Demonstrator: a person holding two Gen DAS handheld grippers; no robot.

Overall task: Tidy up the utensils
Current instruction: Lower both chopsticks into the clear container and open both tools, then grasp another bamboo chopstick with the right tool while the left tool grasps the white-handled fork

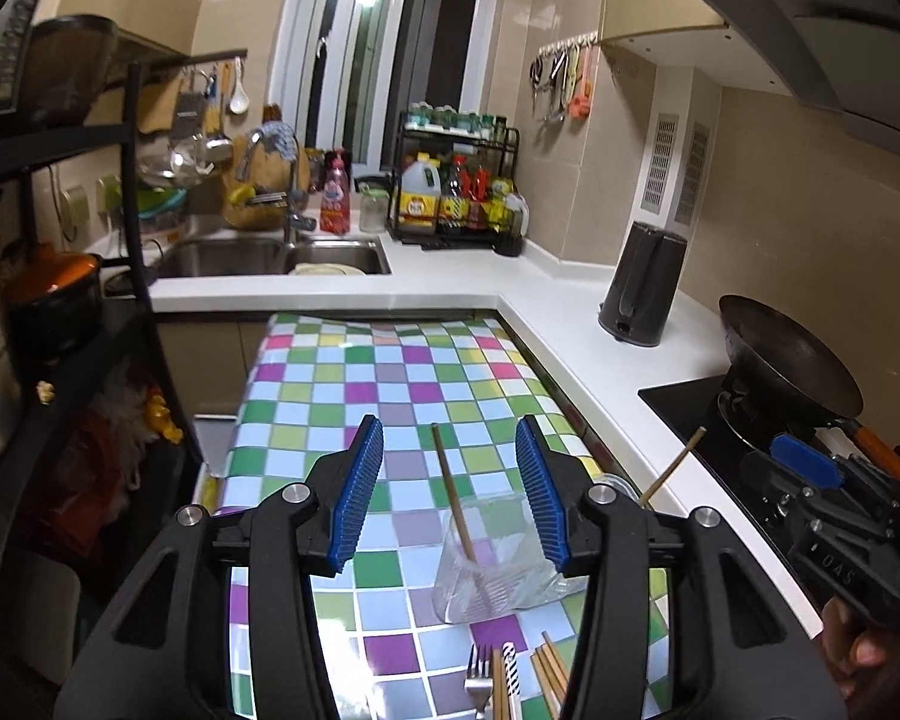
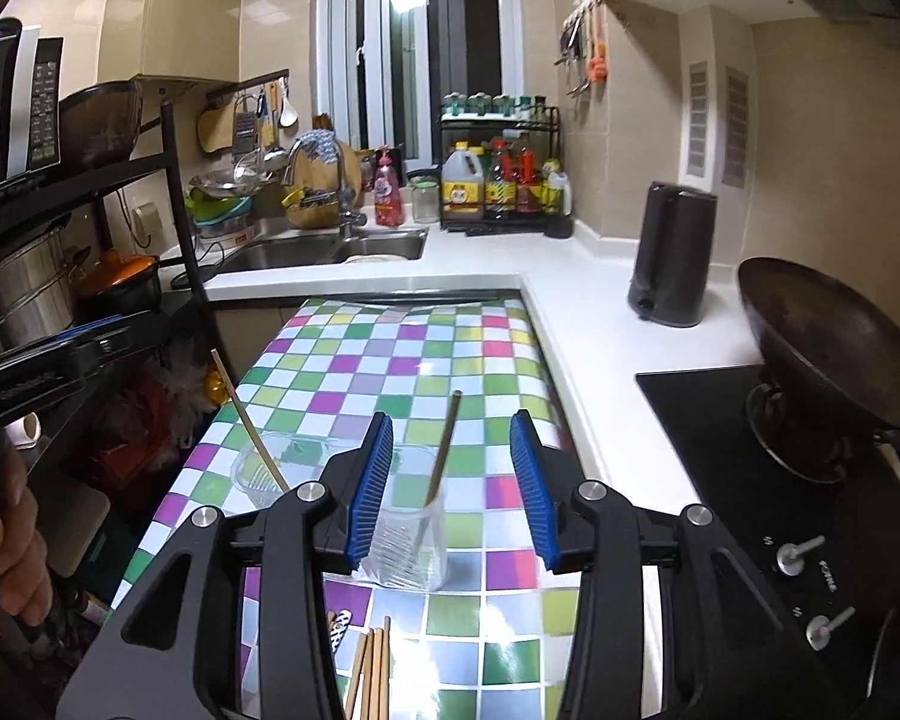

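Left wrist view — chopstick upright in cup, tip tilted away-left.

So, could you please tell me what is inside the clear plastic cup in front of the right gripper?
The clear plastic cup holds one wooden chopstick, leaning out above its rim. The chopstick's lower tip blurs behind the ribbed wall.

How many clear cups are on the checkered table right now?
2. One cup stands between the right gripper's open fingers, a chopstick in it; the other cup sits further left, also holding one chopstick. None seem hidden.
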